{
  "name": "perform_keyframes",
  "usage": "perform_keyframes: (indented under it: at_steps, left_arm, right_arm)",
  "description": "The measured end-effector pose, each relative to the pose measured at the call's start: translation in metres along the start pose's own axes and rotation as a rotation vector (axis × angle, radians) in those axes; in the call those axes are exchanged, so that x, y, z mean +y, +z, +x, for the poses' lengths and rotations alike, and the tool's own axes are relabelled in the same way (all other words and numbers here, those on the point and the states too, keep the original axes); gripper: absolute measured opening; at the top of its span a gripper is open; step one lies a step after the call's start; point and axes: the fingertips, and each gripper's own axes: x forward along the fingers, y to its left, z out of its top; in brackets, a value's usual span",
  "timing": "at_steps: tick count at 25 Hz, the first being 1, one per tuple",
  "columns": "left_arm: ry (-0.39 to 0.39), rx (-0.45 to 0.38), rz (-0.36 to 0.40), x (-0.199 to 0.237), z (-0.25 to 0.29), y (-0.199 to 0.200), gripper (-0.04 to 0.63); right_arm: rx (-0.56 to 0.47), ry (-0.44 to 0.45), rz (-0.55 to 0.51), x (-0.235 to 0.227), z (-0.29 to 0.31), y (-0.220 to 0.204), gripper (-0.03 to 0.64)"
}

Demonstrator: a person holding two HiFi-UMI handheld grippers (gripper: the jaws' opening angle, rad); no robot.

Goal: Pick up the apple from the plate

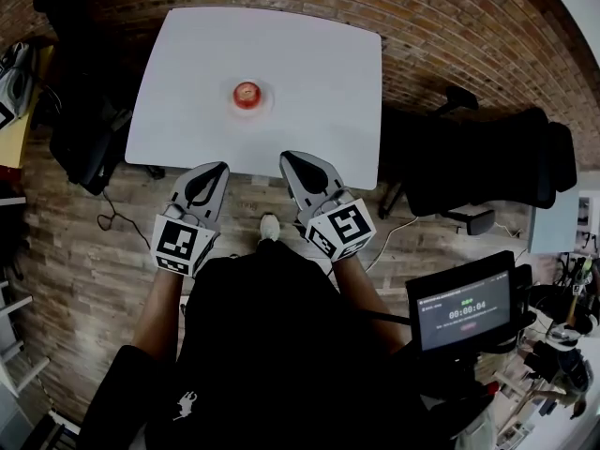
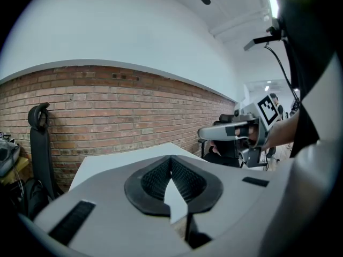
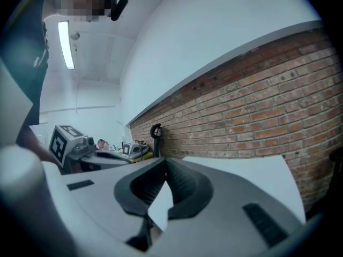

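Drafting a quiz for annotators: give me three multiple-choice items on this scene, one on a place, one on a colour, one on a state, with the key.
1. Where is the apple? A on the floor; B on the plate; C on a chair.
2. What colour is the table? A white; B black; C green.
3. How are the right tongs? A wide open; B shut, empty; C shut on the apple.
B, it sits on the plate; A, the top is white; B, the tips meet on nothing.

Glossy red apple (image 1: 247, 93) on smooth matt table (image 1: 309, 64).
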Motion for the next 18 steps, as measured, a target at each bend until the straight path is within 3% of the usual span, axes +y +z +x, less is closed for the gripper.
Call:
perform_keyframes:
  at_steps: [6, 18]
  left_arm:
    - [0.008, 0.005, -0.007, -0.011, 0.040, 0.012, 0.006]
    - [0.045, 0.019, -0.026, -0.016, 0.049, 0.009, 0.006]
  right_arm:
    - [0.018, 0.036, 0.011, -0.037, 0.002, 0.000, 0.005]
    - [0.026, 0.071, 0.010, -0.060, 0.002, -0.004, 0.005]
